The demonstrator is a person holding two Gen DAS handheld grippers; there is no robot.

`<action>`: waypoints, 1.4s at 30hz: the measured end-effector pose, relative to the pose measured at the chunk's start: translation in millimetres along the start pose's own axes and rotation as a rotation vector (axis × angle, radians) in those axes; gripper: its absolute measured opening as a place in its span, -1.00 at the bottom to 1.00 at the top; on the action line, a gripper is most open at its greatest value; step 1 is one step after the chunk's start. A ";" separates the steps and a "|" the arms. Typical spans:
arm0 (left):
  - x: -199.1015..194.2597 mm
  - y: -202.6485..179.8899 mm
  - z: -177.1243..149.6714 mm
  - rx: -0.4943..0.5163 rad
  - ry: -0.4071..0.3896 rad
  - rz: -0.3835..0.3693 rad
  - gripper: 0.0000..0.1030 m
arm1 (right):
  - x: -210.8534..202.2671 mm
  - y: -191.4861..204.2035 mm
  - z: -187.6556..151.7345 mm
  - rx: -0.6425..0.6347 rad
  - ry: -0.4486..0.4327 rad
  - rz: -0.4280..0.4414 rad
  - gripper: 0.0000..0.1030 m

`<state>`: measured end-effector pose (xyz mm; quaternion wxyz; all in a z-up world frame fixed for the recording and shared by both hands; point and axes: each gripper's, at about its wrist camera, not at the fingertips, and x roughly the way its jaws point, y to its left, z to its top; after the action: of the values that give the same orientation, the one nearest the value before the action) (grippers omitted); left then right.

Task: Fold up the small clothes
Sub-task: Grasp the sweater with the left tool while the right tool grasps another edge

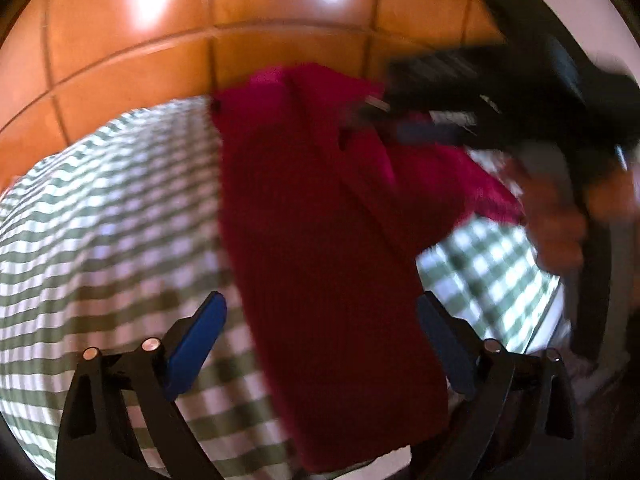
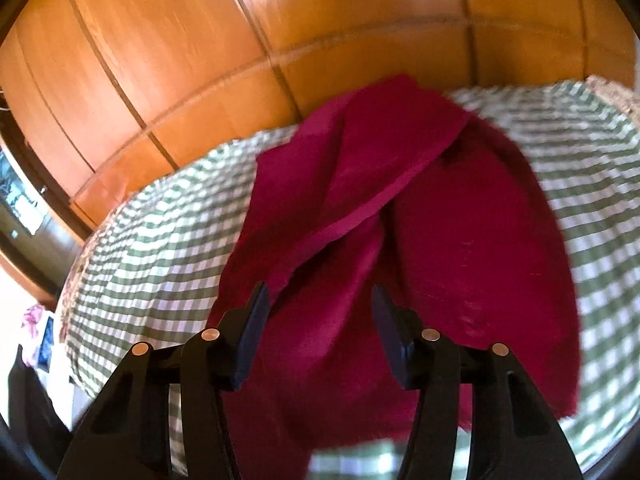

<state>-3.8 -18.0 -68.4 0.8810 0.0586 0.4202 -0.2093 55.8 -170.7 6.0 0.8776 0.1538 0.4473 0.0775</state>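
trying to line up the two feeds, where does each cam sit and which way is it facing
Left wrist: on the left gripper, jaws open, facing the red garment; the right gripper and hand show.
Right wrist: on the right gripper, jaws open above the garment; only its own fingers show.
Shared: garment, checked cloth, wooden panels.

A bed takes the whole stage, spread with a green-and-white checked sheet [image 2: 160, 248] — squares blurred in both views. Lying directly on it is a magenta-red garment [image 2: 460, 248], knit-textured, one long strip folded diagonally across its upper part. The cloth runs toward the bed's far edge, where wooden wardrobe panels [image 2: 280, 20] rise just behind. A floral edge [image 2: 616, 94] shows at the far right corner.
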 end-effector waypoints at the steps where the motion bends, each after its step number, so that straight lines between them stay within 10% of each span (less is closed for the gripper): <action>1: 6.2 -4.1 -2.3 0.019 0.029 0.001 0.59 | 15.9 0.8 2.9 0.016 0.049 0.038 0.02; 4: 16.8 -15.5 -10.1 0.090 0.044 0.049 0.16 | 44.2 8.5 4.7 -0.011 0.083 0.003 -0.20; 6: 10.7 -12.8 -6.1 0.078 0.026 0.050 -0.80 | 51.1 14.7 5.4 -0.057 0.082 -0.044 -0.79; 8: 0.6 2.5 3.0 -0.003 0.012 0.010 -0.81 | 41.5 16.7 11.1 -0.091 0.054 -0.065 -0.83; 16: -49.2 100.2 63.1 -0.253 -0.152 0.042 -0.83 | -77.1 -62.7 64.1 -0.055 -0.231 -0.235 -0.84; 24: -71.8 232.9 168.3 -0.542 -0.322 0.456 -0.78 | -84.6 -219.2 152.1 0.106 -0.262 -0.705 -0.84; 25: -71.3 242.8 176.7 -0.573 -0.334 0.515 -0.68 | -77.2 -230.6 161.2 0.122 -0.259 -0.730 -0.84; 26: -70.6 252.8 185.1 -0.609 -0.340 0.559 -0.15 | -70.1 -244.6 169.8 0.149 -0.255 -0.729 -0.79; 27: -69.4 257.0 189.5 -0.630 -0.346 0.577 0.32 | -66.2 -253.5 174.0 0.172 -0.252 -0.723 -0.48; 28: -71.2 255.5 189.5 -0.645 -0.360 0.593 0.38 | -63.2 -261.1 177.4 0.192 -0.246 -0.723 0.01; 30: -68.6 243.6 184.5 -0.632 -0.363 0.543 0.41 | -64.8 -264.4 173.1 0.228 -0.273 -0.727 0.38; 38: 31.8 148.9 108.5 -0.533 -0.035 -0.061 0.19 | -56.9 -224.7 62.4 0.211 -0.045 -0.253 0.38; 42: 73.4 109.3 81.4 -0.587 0.083 -0.219 0.20 | -46.2 -194.9 -4.9 0.265 0.110 -0.054 0.32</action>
<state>141.2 34.8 -80.3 0.8147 -0.2352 0.5020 -0.1703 24.4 -365.7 -27.7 0.8256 0.2519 0.5049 0.0022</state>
